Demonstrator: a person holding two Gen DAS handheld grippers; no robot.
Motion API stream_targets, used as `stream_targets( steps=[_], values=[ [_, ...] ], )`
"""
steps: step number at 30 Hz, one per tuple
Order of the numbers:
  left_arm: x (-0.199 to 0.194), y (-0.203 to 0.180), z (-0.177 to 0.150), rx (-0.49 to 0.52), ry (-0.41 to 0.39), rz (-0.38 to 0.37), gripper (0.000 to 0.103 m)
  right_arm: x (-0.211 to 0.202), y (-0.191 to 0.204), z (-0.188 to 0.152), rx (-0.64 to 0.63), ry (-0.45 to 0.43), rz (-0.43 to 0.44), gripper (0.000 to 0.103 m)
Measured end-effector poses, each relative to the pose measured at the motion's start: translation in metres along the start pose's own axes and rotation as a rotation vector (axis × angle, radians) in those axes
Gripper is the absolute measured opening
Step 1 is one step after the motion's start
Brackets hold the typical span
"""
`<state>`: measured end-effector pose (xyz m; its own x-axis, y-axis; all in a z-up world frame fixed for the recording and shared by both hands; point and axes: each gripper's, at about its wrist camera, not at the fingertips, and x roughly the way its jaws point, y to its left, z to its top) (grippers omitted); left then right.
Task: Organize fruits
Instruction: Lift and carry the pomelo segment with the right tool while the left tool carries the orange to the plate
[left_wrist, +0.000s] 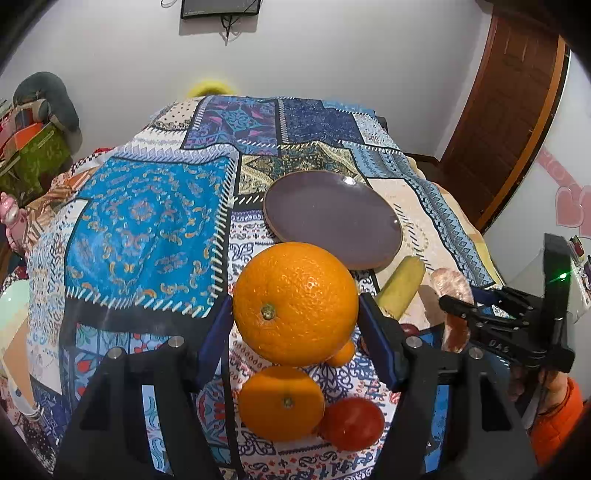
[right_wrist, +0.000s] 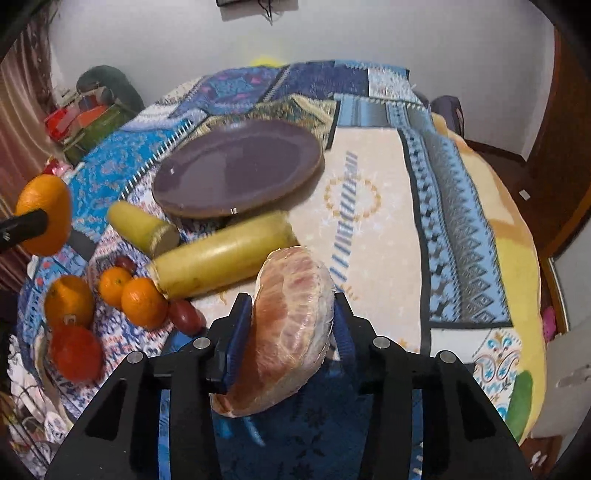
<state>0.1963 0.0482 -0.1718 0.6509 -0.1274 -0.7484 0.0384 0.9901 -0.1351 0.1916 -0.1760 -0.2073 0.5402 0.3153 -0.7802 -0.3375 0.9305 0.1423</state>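
Note:
My left gripper (left_wrist: 295, 314) is shut on a large orange (left_wrist: 295, 295), held above the patterned cloth; the same orange shows at the left of the right wrist view (right_wrist: 48, 214). My right gripper (right_wrist: 291, 317) is shut on a plastic-wrapped peeled citrus wedge (right_wrist: 291, 325), with both blue pads against its sides. A purple plate (left_wrist: 332, 214) (right_wrist: 236, 166) lies bare beyond both grippers. Two yellow-green long fruits (right_wrist: 221, 254) (right_wrist: 142, 223) lie just in front of it. Below the held orange sit another orange (left_wrist: 280, 402) and a red tomato (left_wrist: 352, 422).
Small oranges (right_wrist: 144, 302) and a small red fruit (right_wrist: 186, 315) cluster at the left on the patchwork cloth (right_wrist: 369, 184). A hand in an orange sleeve (left_wrist: 557, 417) holds the right gripper. Boxes and clutter (left_wrist: 33, 147) stand off the table's left; a wooden door (left_wrist: 509, 110) is at the right.

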Motion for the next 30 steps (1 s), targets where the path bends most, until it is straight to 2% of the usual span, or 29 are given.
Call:
stream_targets(
  steps=[15,30],
  values=[
    [0.016,-0.008,0.050,0.028,-0.057,0.001,0.067,-0.029,0.001,0.057,-0.029,-0.163,-0.004,0.040],
    [0.065,-0.014,0.089,0.061,-0.031,0.019,0.067,-0.009,0.007,0.113,-0.080,-0.224,0.001,0.040]
  ],
)
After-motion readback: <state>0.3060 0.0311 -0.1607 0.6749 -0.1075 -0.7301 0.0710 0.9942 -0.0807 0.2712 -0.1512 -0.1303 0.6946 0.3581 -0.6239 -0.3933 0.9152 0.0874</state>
